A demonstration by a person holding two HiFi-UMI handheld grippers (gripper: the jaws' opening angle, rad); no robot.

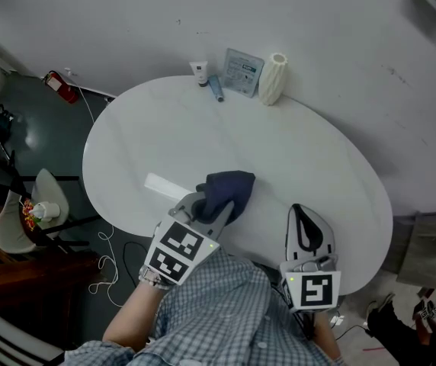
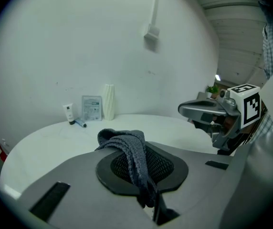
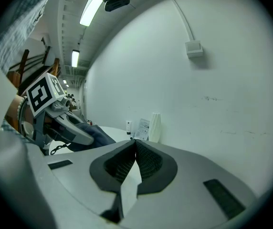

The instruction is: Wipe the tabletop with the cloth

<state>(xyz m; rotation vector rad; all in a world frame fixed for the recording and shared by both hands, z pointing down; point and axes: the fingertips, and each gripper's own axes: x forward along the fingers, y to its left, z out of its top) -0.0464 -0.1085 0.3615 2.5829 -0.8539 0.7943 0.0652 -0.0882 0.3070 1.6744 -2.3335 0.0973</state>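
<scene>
From the head view, our left gripper has the dark cloth bunched on the white oval table, near the edge closest to us. Our right gripper rests just inside that same edge, apart from the cloth. A tube, a packet and a ribbed vase line the far rim; the wide middle lies bare.

In the left gripper view, our jaws pinch a fold of the cloth, open tabletop beyond.

In the right gripper view, our jaws are pressed together at the tips with nothing between them; the left gripper and the cloth sit to one side.
</scene>
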